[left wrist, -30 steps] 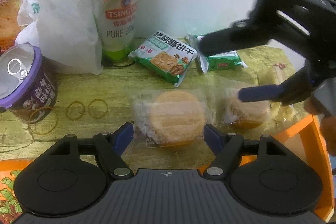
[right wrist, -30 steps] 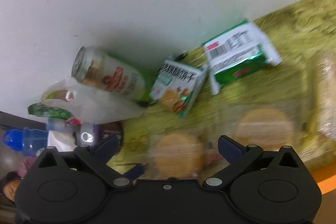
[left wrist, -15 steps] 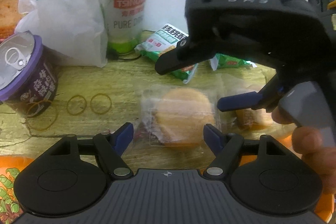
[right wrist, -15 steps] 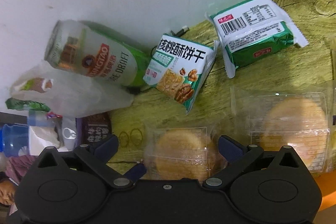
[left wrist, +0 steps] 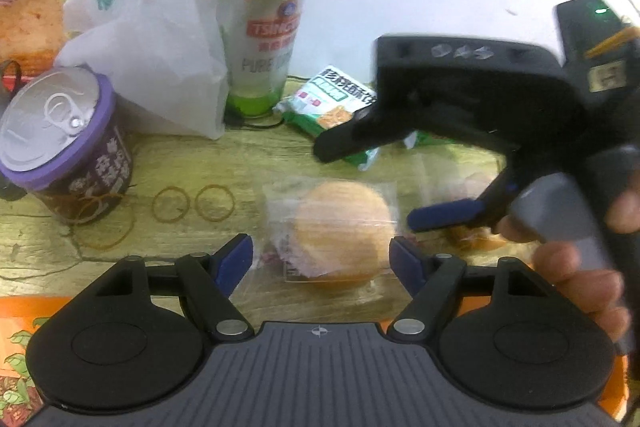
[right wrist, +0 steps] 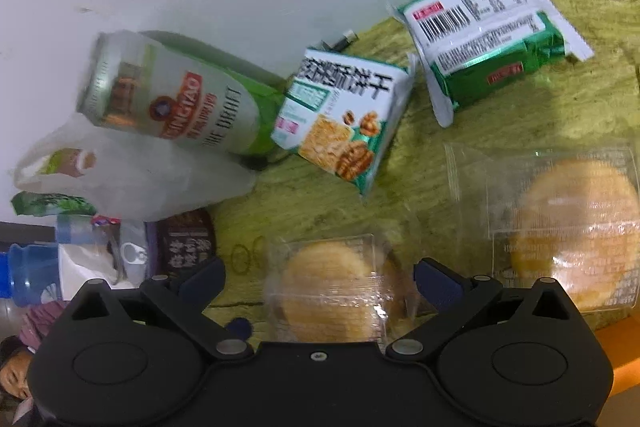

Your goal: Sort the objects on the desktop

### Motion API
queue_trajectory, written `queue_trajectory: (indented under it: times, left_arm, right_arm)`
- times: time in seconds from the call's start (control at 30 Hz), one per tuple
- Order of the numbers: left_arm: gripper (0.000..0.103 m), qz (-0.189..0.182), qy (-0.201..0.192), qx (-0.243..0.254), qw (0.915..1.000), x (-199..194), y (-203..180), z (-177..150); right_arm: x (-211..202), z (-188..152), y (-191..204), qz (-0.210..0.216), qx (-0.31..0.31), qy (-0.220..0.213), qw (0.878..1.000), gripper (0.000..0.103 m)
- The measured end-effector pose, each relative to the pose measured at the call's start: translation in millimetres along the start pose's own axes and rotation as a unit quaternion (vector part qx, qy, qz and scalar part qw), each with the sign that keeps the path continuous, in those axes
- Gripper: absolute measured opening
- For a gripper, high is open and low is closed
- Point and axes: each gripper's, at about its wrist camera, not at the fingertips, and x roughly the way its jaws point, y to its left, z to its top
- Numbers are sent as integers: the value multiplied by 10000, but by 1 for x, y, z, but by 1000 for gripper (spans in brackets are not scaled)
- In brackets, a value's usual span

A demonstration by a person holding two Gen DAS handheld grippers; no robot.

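Observation:
A round cake in a clear wrapper (left wrist: 340,227) lies on the wooden desk between the fingers of my left gripper (left wrist: 320,259). Those jaws are opening, and the pads stand clear of the wrapper. My right gripper (left wrist: 368,187), held by a hand, hangs open just right of and above that cake. It hides most of a second wrapped cake (left wrist: 472,239). In the right wrist view, the first cake (right wrist: 332,287) shows low between the wide fingers of the right gripper (right wrist: 320,279), and the second cake (right wrist: 576,227) lies to its right.
At the back wall stand a beer can (left wrist: 264,27), a white plastic bag (left wrist: 148,59) and a purple-rimmed tin (left wrist: 60,143). A walnut biscuit packet (right wrist: 340,123) and a green packet (right wrist: 488,35) lie behind the cakes. Rubber bands (left wrist: 192,203) lie left of the cake. An orange tray edge (right wrist: 616,339) runs along the front.
The right gripper has swung in from the right and now covers the second cake and part of the packets. The left gripper has stayed over the first cake.

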Motion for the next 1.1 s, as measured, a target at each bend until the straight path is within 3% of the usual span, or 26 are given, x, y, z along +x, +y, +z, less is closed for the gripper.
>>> queue_trajectory:
  times: [0.23,0.47,0.77,1.0,1.1]
  left_arm:
    - [78,-25,132,28,9999,12,-4,-3]
    - [80,-126,197,32,9997,18,-4,-5]
    - [80,-148,219,121,9996,23,-5,-9]
    - [80,-355,91,177,9992,20,-10,-5]
    - [79,-708,21,203,9973,18,-16,0]
  right_arm:
    - [10,-1,-2,-15,57,63,10000,102]
    - [1,-1,-12,609,326,195,9974,102]
    - [-9,-6,-14,1013,339,242,9940,103]
    - [-27,-11,-13,1213,307,170,9920,103]
    - [-32,-14,-14,1569,418,237,9864,102]
